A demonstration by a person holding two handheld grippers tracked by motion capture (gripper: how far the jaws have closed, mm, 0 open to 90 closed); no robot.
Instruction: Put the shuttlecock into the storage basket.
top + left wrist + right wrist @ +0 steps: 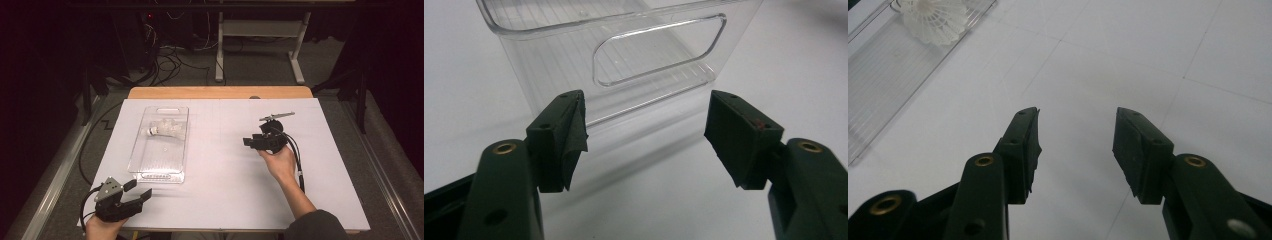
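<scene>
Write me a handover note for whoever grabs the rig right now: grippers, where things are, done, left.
Left gripper: open, nothing between the jaws, at the near left corner of the table, facing the handle end of the clear bin.
Right gripper: open, empty, over the white table right of centre, pointing toward the bin.
Shuttlecock: lying inside the bin, in its far half.
Done: shuttlecock is in the bin.
Left: probably only moving the bin, if that is wanted; neither gripper touches it yet.

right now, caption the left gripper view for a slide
Open left gripper faces the handle cutout of a clear plastic bin on the white table, nothing between its jaws.
</scene>
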